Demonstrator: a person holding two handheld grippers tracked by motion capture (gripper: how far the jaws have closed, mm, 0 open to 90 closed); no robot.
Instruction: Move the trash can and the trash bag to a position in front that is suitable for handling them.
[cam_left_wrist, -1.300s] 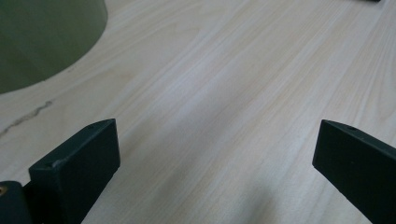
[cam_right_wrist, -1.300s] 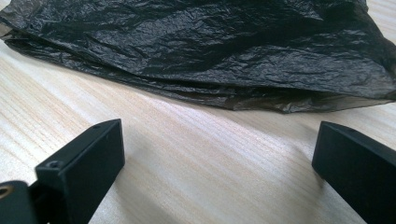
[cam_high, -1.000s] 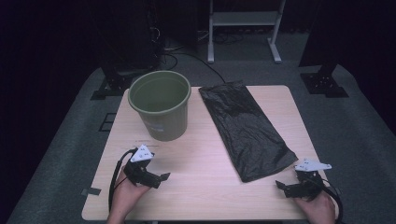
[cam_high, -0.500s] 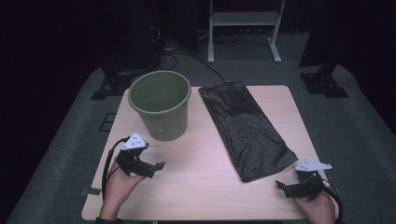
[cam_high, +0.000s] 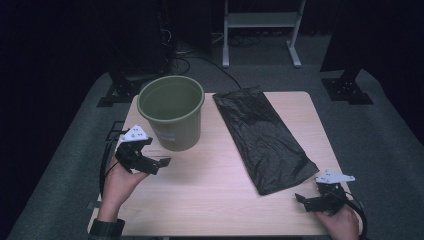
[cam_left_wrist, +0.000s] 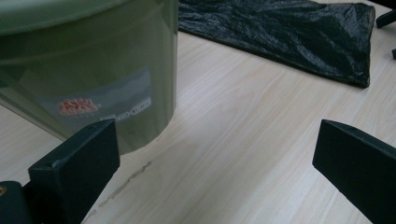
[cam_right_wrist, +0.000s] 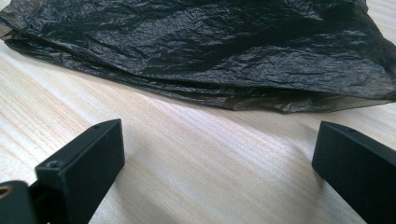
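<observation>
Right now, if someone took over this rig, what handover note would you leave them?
Left gripper: open, holding nothing, raised beside the green bucket near its label side.
Right gripper: open, holding nothing, low at the table's near right corner, facing the near end of the black plastic bag.
Bucket stands upright, nothing visible inside; bag lies flat to its right, apart from it.
Done: nothing gripped yet.
Left, probably: grip the bag, open it and line the bucket.
</observation>
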